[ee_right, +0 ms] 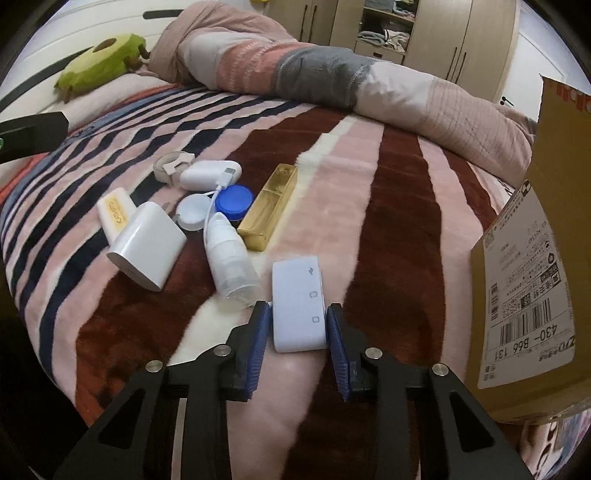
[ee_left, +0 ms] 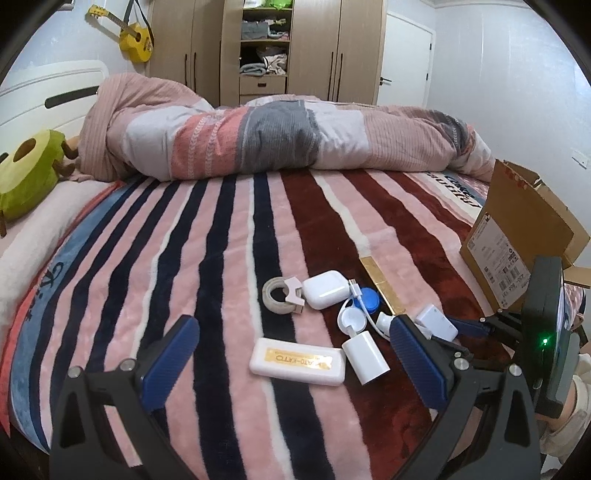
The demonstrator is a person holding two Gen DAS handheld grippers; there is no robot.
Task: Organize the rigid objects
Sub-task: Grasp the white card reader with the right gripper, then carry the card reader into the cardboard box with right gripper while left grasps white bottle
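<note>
While your right gripper [ee_right: 297, 326] has its pads against both sides of the white USB hub [ee_right: 298, 306] on the bed, squeeze evenly and lift straight up so it clears the spray bottle [ee_right: 232, 258] just beside it (cardboard box [ee_right: 532, 266] on the right looks like the destination). Left gripper [ee_left: 291, 354] hangs wide open over the white case [ee_left: 297, 361] labelled "KATO-KATO"; the box label reads "430- B66 131".

A bed [ee_left: 221, 229] under a striped blanket fills the room. Beyond it stands a wooden wardrobe [ee_left: 266, 48] with open shelves; left of the wardrobe a yellow guitar [ee_left: 133, 35] hangs, right of it a white door [ee_left: 404, 62].
</note>
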